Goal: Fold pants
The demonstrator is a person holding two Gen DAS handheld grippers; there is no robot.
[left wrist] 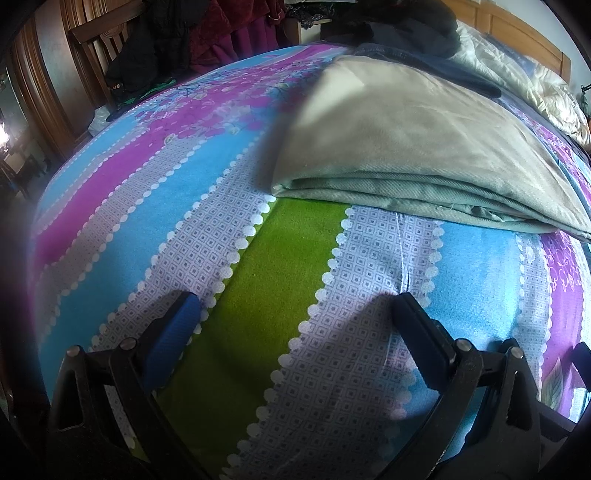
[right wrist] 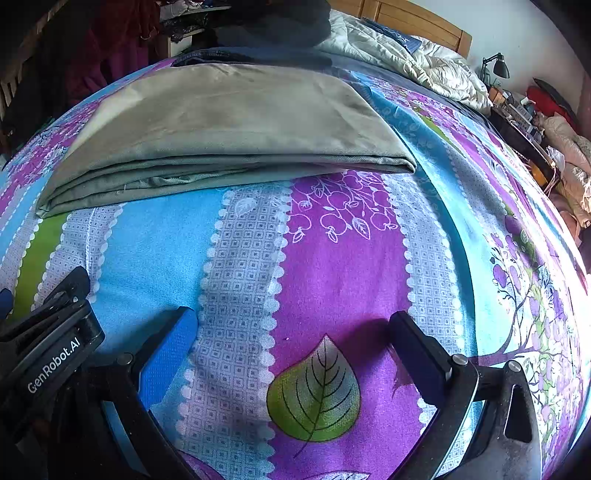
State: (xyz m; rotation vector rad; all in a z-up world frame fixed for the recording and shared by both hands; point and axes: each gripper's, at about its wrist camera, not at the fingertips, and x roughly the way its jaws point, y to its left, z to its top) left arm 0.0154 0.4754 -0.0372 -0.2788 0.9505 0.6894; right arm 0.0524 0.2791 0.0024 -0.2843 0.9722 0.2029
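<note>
Grey-green pants (left wrist: 417, 147) lie folded into a flat layered stack on the patterned bedsheet (left wrist: 288, 266); the same pants (right wrist: 221, 129) fill the upper middle of the right wrist view. My left gripper (left wrist: 295, 306) hovers open over the sheet, a short way in front of the stack's folded edge, with nothing between its fingers. My right gripper (right wrist: 293, 325) is also open and empty, over the purple stripe in front of the stack. At the lower left of the right wrist view, part of the left gripper's body (right wrist: 48, 343) shows beside it.
A crumpled white quilt (right wrist: 424, 62) and dark clothes (right wrist: 273, 22) lie behind the pants near the wooden headboard (right wrist: 413, 18). A cluttered side table with a black lamp (right wrist: 495, 66) stands at the right. A wooden chair (left wrist: 96, 48) with hanging clothes is at the far left.
</note>
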